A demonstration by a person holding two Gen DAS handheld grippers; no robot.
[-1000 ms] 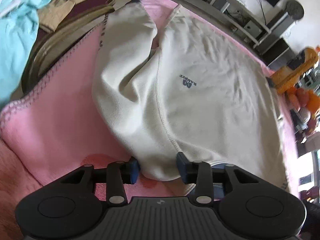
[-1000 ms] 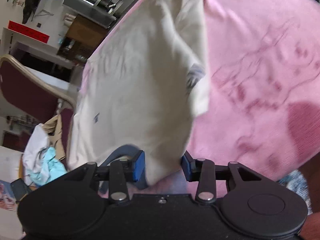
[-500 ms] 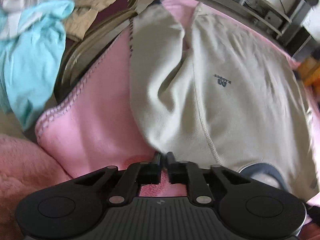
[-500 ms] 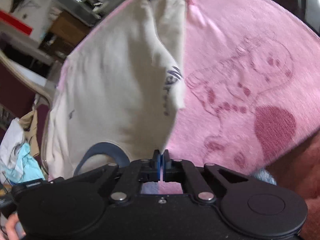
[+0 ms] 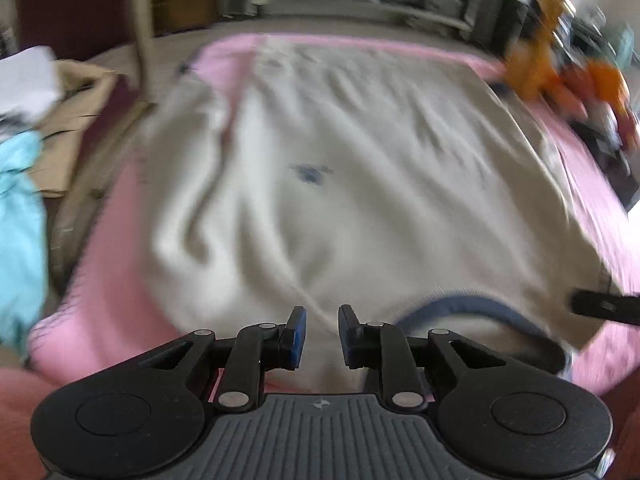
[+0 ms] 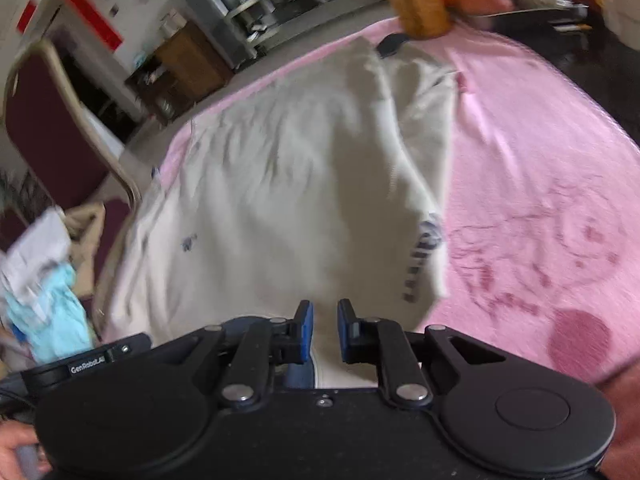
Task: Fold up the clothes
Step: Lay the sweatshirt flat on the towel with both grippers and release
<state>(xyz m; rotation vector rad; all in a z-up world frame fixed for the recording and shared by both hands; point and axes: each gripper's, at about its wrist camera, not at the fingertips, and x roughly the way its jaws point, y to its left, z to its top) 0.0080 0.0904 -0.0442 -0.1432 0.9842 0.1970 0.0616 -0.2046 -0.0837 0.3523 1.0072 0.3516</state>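
A cream sweatshirt point(image 5: 360, 168) with a small navy logo point(image 5: 310, 172) and a navy collar point(image 5: 460, 308) lies flat on a pink blanket point(image 5: 116, 280). My left gripper point(image 5: 322, 320) hovers open over the near shoulder, left of the collar, holding nothing. The right wrist view shows the same sweatshirt point(image 6: 280, 200) with one sleeve point(image 6: 424, 252) folded inward, navy lettering on it. My right gripper point(image 6: 324, 318) stands open over the near edge by the collar. Both views are blurred by motion.
A maroon chair point(image 6: 52, 120) stands left of the blanket, with a pile of light blue and beige clothes point(image 5: 16, 220) on it. Orange plush toys point(image 5: 560, 72) sit at the far right corner. Bare pink blanket point(image 6: 540, 160) spreads right of the sweatshirt.
Both grippers were shut at the sweatshirt's near edge half a second ago and now stand open. Both cameras have swung up and now look along the garment.
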